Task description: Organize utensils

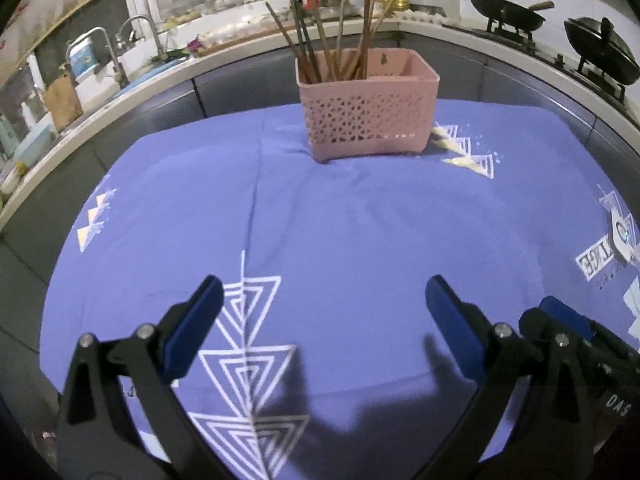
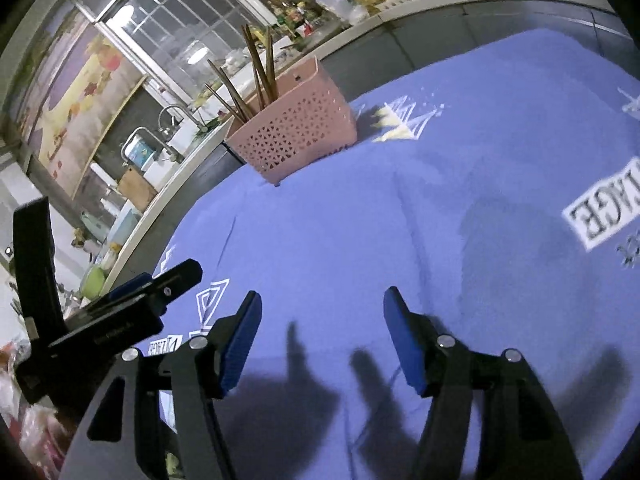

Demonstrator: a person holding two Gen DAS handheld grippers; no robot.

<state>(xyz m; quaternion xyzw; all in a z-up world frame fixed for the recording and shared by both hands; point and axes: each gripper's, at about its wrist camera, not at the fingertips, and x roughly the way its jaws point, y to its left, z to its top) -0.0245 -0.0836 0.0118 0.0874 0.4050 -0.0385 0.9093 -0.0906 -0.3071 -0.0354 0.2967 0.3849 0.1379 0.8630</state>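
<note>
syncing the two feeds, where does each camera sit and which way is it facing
Left wrist: on the left gripper, facing level across the purple cloth at the pink basket; the right gripper edges in.
Right wrist: on the right gripper, rolled sideways, the left gripper beside it.
Shared: basket, chopsticks, cloth.

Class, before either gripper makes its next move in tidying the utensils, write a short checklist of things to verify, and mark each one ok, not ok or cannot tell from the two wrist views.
1. Left gripper jaws apart and holding nothing: ok.
2. Right gripper jaws apart and holding nothing: ok.
3. Pink basket standing upright on the purple cloth: ok.
4. Chopsticks all in the basket's left compartment, leaning but contained: ok.
5. Loose utensils left on the cloth to collect: cannot tell; none shows in either view.
6. Right compartment holds anything: cannot tell; its floor is hidden.
</note>
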